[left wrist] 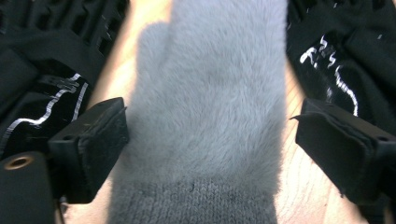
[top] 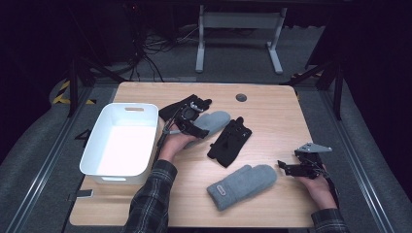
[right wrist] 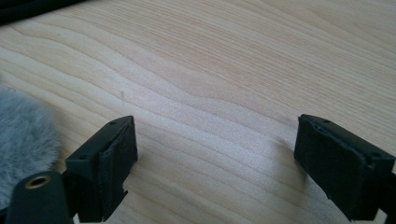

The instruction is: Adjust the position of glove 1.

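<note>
**A:** Grey mitten (left wrist: 205,121) — the far one, sitting mid-table just right of the white bin (top: 121,141) and squeezed between two black gloves. Our left gripper (top: 190,118) is right over it, jaws spread wide, nothing pinched. In the left gripper view the fuzzy body runs straight up between the pads (left wrist: 100,140), ribbed cuff nearest us.

**B:** So how do we grab it cleanly? My guess is we're sorting these into the bin.

**A:** We'd sink lower and close across the cuff end, where the knit is firmer than the fluff. Keep the jaws centred — the black glove (left wrist: 42,79) on the left and the other black glove (left wrist: 345,60) on the right both crowd in, and a stray pad could drag one along.

**B:** And the right hand?

**A:** Our right gripper (top: 299,167) hovers near the right edge of the table (top: 272,111), jaws wide apart over bare wood, empty. The second grey mitten (top: 243,186) lies just left of it, near us.

**B:** Anything we can't make out?

**A:** Plenty. The left gripper covers much of the far mitten from above, so we can't tell if the pads touch the fleece or the table. The white print on the gloves is unreadable, and the room behind is dark.
</note>
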`<state>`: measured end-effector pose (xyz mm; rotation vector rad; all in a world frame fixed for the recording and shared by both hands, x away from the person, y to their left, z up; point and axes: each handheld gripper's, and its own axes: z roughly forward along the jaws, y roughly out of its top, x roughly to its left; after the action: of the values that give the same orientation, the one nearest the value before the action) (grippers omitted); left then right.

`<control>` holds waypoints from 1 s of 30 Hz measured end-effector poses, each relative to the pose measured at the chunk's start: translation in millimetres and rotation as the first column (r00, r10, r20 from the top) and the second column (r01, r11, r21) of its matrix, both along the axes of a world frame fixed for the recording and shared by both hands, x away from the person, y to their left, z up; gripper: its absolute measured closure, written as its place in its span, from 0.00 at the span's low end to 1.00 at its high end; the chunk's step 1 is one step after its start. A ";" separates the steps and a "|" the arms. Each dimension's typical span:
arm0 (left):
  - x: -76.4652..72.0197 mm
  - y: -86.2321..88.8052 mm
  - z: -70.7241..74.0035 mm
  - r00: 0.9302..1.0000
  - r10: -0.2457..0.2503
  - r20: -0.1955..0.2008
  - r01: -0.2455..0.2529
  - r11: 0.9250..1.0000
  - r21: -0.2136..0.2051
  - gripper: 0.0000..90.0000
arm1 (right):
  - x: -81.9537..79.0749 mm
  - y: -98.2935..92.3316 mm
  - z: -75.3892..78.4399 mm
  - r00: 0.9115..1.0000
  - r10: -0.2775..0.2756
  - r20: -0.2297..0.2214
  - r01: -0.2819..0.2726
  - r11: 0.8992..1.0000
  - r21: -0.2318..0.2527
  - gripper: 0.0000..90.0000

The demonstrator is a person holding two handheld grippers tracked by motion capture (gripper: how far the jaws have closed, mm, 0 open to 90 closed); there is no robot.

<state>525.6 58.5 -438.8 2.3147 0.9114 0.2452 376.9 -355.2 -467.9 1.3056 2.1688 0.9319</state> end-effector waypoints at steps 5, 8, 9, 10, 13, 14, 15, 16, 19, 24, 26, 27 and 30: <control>1.2 -1.2 -8.4 1.000 -0.003 0.001 0.003 0.999 0.045 0.10 | -0.1 0.0 0.0 1.000 0.002 0.000 -0.002 1.000 0.000 0.15; 1.7 -1.9 -11.7 1.000 -0.004 0.001 0.004 0.998 0.061 0.10 | -0.1 0.0 0.0 1.000 0.002 0.000 -0.002 1.000 0.000 0.15; 1.7 -2.3 -13.5 1.000 -0.004 -0.001 0.004 0.998 0.062 0.10 | -0.1 0.0 0.0 1.000 0.003 0.001 -0.003 1.000 0.000 0.15; 1.9 -2.4 -14.2 1.000 -0.003 0.000 0.003 0.998 0.068 0.10 | -0.1 0.0 0.0 1.000 0.002 0.000 -0.002 1.000 0.000 0.16; 1.3 -3.2 -15.4 1.000 0.002 0.002 -0.002 0.997 0.080 0.12 | -0.1 0.0 0.0 1.000 0.003 0.001 -0.003 1.000 0.000 0.16; 1.1 -3.0 -15.2 1.000 0.001 0.001 -0.001 0.996 0.084 0.13 | -0.1 0.0 0.0 1.000 0.003 0.001 -0.003 1.000 0.000 0.16; 0.6 -2.7 -15.7 1.000 0.002 0.005 -0.003 0.996 0.084 0.15 | -0.1 0.0 0.0 1.000 0.003 0.001 -0.003 1.000 0.000 0.16; 0.2 -2.4 -15.8 1.000 0.000 0.006 -0.001 0.996 0.088 0.17 | -0.1 0.0 0.0 1.000 0.003 0.001 -0.003 1.000 -0.001 0.16; -2.1 -1.7 -15.3 1.000 -0.002 0.019 0.001 0.996 0.090 0.23 | -0.1 0.0 0.0 1.000 0.004 0.001 -0.004 1.000 0.000 0.16; -5.0 -0.9 -11.2 0.999 -0.008 0.037 0.005 0.997 0.079 0.37 | -0.1 0.0 0.0 1.000 0.004 0.001 -0.004 1.000 -0.001 0.16; -6.2 0.6 -8.4 0.999 -0.005 0.042 0.002 0.998 0.067 0.46 | -0.1 0.0 0.0 1.000 0.004 0.001 -0.004 1.000 0.000 0.16; -6.7 1.6 -7.1 0.999 -0.004 0.043 0.001 0.998 0.060 0.49 | -0.1 0.0 0.0 1.000 0.004 0.001 -0.004 1.000 0.000 0.16; -8.2 4.8 -4.2 0.999 0.001 0.045 -0.003 0.999 0.037 0.56 | -0.2 0.0 0.0 1.000 0.005 0.001 -0.005 1.000 0.000 0.16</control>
<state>517.3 63.4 -443.0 2.3322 0.8941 0.3166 376.7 -355.2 -467.9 1.2998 2.1719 0.9346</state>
